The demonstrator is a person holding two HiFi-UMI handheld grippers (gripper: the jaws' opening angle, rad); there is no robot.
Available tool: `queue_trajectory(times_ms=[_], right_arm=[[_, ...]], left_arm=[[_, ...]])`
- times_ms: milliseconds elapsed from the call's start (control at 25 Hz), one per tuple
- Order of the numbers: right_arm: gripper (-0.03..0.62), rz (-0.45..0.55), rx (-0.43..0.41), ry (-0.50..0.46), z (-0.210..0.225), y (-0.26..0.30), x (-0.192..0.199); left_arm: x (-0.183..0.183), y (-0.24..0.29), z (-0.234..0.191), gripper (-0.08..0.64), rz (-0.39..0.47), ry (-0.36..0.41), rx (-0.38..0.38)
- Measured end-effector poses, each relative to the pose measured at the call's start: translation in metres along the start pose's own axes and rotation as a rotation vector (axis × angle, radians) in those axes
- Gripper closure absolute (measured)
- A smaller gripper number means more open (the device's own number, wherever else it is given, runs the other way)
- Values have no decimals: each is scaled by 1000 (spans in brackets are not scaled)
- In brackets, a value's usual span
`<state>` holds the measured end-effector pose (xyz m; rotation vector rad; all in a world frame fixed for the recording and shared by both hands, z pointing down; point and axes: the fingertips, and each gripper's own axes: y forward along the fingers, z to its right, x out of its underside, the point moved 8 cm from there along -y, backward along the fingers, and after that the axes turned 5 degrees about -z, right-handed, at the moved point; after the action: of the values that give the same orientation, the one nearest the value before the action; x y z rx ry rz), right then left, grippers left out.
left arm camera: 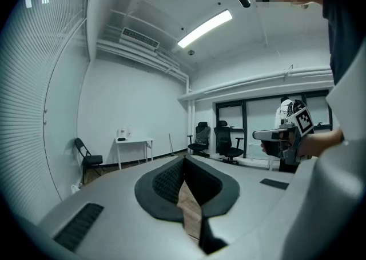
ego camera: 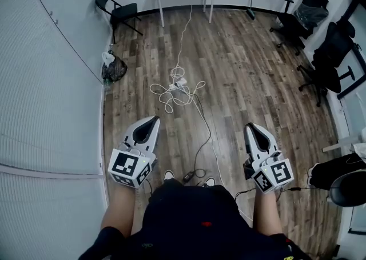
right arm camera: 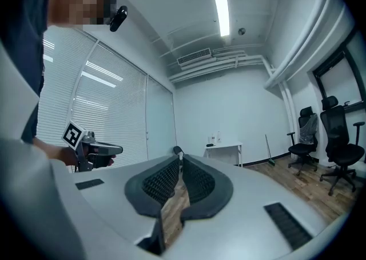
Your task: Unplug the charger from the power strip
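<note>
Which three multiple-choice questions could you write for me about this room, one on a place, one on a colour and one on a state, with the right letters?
1. Where does the power strip lie?
A. On a sofa
B. On the wood floor ahead of the person, among loops of white cable
C. Between a gripper's jaws

2. What colour is the folding chair by the left wall?
A. Black
B. Red
C. Yellow

3. How do the jaws of the right gripper stand?
A. Wide apart
B. Closed on the charger
C. Together, with nothing between them

Right letters:
1 B: the head view shows it on the boards, well ahead of both grippers.
2 A: its seat and frame are dark black against the pale wall.
3 C: the right gripper view shows the tips meeting, with only floor seen behind them.
</note>
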<state>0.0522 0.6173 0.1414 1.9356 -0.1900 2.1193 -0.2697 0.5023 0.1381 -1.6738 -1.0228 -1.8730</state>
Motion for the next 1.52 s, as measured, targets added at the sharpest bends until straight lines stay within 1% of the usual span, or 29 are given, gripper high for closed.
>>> queue_trajectory(times_ms=[160,320,480,640,720,800,920,1080,1240,1360,1520], right_arm=[[557,-18,-28,18,23,-19,8],[557,-25,-73,29,47,-35,22],[557,-40,-110,46,67,-39,38],[557,-56,-144,47,77,-39,43],[557,-66,-141,44,90,-34,46],[557,-73,-121,54,102,-27,46],[557,-82,-100,62,114,-9,43],[558,-111,-104,37,123,39,40],[557,-125,-101,37,134,107,33],[557,-146,-121,9,133,163,23],[557,-161,-128,-8,128,238,10]], left_arm=[[1,7,26,541,-7,-21,-23],[8,14,54,541,-21,-13,-56],[15,19,77,541,-37,-11,-79],[19,32,82,541,-68,-29,-95],[17,45,79,541,-58,-36,-99],[15,59,73,541,-50,-40,-94],[14,80,56,541,-44,-43,-86],[15,111,16,541,-32,-71,-88],[14,149,-37,541,-40,-79,-85],[9,177,-82,541,-40,-84,-82],[2,209,-143,541,-42,-79,-58]])
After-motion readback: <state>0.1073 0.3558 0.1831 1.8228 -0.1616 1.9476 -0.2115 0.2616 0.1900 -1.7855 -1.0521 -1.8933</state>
